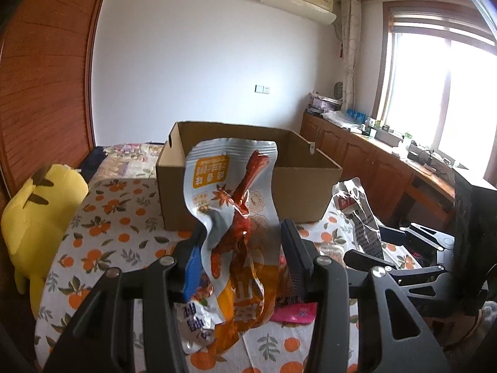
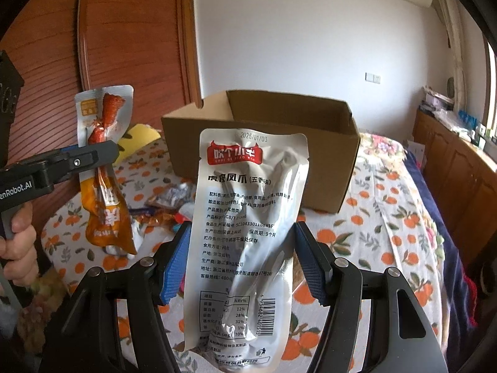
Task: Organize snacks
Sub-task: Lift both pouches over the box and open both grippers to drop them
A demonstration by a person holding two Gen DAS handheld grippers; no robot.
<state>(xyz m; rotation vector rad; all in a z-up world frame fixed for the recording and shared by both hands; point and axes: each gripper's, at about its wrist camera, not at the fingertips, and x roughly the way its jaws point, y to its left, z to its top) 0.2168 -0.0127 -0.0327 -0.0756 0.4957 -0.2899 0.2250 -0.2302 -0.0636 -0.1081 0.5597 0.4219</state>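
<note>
My left gripper (image 1: 242, 236) is shut on an orange and silver chicken-foot snack packet (image 1: 236, 205) and holds it up in front of the open cardboard box (image 1: 248, 168). It also shows in the right wrist view (image 2: 102, 168), held by the left gripper (image 2: 102, 152). My right gripper (image 2: 242, 242) is shut on a silver snack packet with black print (image 2: 245, 233), held upright before the box (image 2: 264, 143). That packet shows at the right in the left wrist view (image 1: 360, 214). Several loose snack packets (image 2: 167, 208) lie on the bed.
The bed has an orange-fruit print cover (image 1: 118, 227). A yellow plush toy (image 1: 37, 217) lies at its left edge. A wooden headboard (image 2: 124, 46) stands behind. Wooden cabinets (image 1: 366, 155) with clutter run under the window on the right.
</note>
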